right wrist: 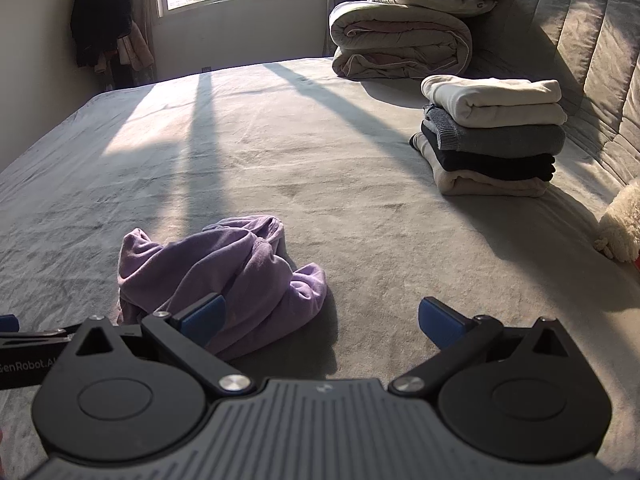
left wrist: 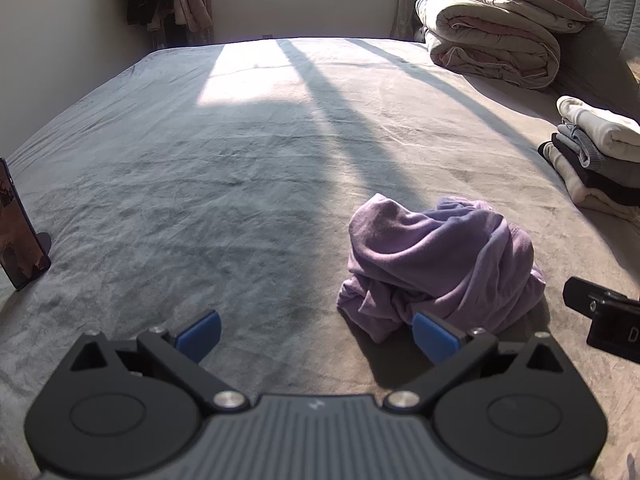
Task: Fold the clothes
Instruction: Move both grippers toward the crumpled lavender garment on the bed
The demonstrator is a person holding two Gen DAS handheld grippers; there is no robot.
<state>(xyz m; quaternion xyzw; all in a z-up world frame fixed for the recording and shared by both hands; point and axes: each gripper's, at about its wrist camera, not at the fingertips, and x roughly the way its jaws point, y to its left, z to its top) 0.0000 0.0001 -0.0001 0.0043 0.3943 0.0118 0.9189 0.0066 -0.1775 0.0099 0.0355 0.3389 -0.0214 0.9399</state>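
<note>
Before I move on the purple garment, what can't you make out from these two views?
- Purple garment: bunched up, so its type, sleeves and hem stay hidden in both views; each view's near tong finger covers its front edge.
- Folded stack: cut by the left wrist view's right edge.
- White fluffy thing: cut by the right wrist view's edge.

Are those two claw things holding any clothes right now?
No. Both the left hand-held gripper and the right hand-held gripper are open and empty; the purple garment lies crumpled, unheld.
</note>
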